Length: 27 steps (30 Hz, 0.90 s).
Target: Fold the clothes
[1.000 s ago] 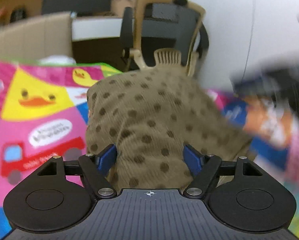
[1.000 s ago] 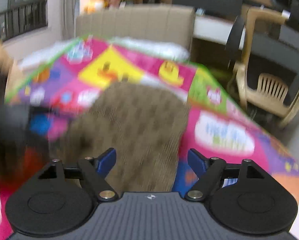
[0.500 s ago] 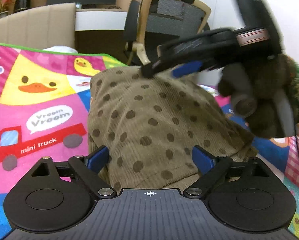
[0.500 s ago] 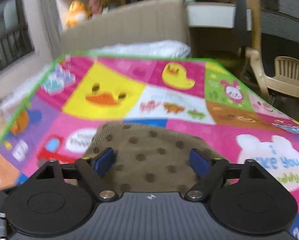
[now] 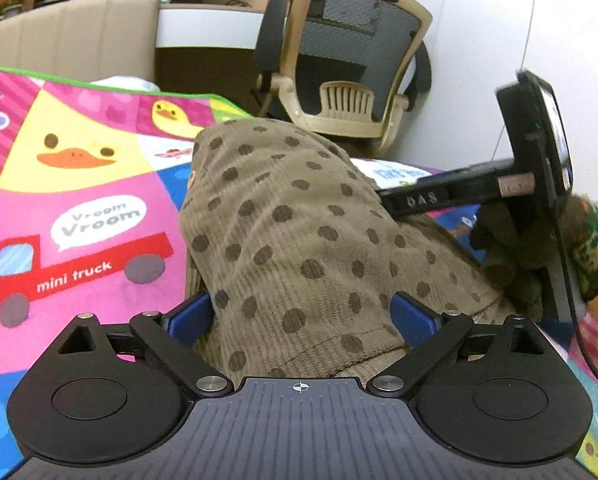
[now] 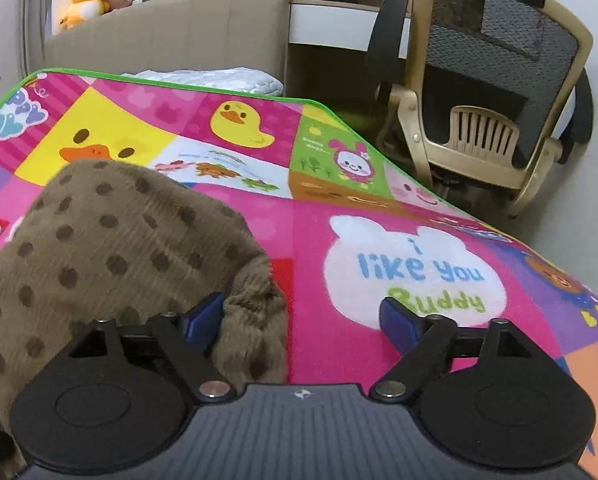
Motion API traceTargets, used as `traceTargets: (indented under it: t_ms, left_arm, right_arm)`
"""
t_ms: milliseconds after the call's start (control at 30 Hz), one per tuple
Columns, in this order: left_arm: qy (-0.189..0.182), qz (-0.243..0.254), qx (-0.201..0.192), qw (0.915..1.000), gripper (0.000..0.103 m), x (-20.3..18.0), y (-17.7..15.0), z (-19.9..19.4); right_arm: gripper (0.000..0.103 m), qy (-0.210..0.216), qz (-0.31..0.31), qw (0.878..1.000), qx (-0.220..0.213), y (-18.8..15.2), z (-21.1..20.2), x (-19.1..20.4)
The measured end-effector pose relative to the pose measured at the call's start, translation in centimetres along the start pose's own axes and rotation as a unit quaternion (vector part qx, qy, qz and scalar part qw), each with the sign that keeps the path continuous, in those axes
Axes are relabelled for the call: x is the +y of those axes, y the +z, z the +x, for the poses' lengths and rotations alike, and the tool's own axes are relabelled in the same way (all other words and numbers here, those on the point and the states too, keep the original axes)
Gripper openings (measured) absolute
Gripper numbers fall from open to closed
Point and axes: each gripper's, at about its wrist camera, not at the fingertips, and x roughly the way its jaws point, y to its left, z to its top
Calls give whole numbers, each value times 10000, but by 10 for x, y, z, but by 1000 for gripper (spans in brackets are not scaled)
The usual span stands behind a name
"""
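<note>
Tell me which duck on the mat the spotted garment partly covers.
The big duck face on the yellow square; the garment hides its lower edge. The small whole duck sits clear.

I am working in a home bedroom: a child's cartoon play mat (image 6: pixel 379 216) covers the bed, a padded headboard (image 6: pixel 167 32) runs across the upper left, plush toys (image 6: pixel 85 0) sit behind it, and a desk chair (image 6: pixel 487 92) stands upper right.

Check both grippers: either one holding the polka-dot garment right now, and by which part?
Nothing held. Left gripper has just been opening, jaws wide around the brown polka-dot garment. Right gripper likewise, straddling its edge unpinched.
</note>
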Motion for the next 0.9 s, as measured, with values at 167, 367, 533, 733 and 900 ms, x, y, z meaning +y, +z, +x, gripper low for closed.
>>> traceTargets:
  t_ms: [167, 367, 533, 733, 900]
  left_arm:
    - [-15, -32, 8, 10000, 100, 2, 0, 0]
    - [104, -49, -36, 9999, 101, 2, 0, -1]
    - [525, -96, -228, 9983, 101, -11, -16, -23]
    - [777, -172, -270, 9965, 103, -44, -48, -61]
    - [1247, -48, -180, 9920, 103, -82, -66, -77]
  right_arm:
    - [90, -118, 33, 9999, -46, -5, -6, -1]
    - [100, -454, -30, 9989, -131, -8, -15, 4]
    - [103, -732, 204, 9968, -254, -27, -42, -7]
    - [103, -287, 338, 9973, -578, -87, -120, -23]
    - [103, 22, -317, 9986, -422, -127, -157, -10]
